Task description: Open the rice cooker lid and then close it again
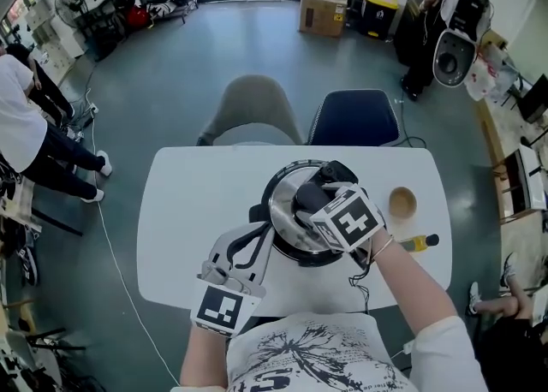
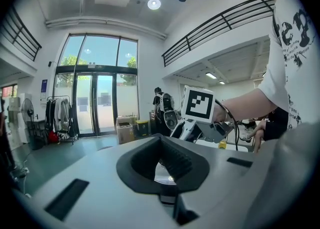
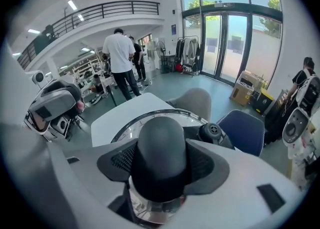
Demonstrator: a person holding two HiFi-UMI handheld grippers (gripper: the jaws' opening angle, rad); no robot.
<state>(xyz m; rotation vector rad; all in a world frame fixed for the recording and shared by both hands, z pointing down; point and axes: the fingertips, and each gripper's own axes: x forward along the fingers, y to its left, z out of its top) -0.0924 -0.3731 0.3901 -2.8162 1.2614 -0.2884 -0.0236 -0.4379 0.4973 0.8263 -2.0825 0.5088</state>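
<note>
The round shiny steel rice cooker lid (image 1: 291,215) lies flat at centre frame. The right gripper (image 3: 161,165) jaws clamp its black dome knob (image 3: 161,140), and the left gripper (image 2: 162,165) jaws stand open.

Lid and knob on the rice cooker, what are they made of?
Lid: it looks like polished metal, because it is silvery and shows bright, mirror-like reflections. Whether part of it is glass is hard to tell.
Knob: probably matte black plastic. It is dark, smooth and rounded, with only a soft, dull sheen.
</note>
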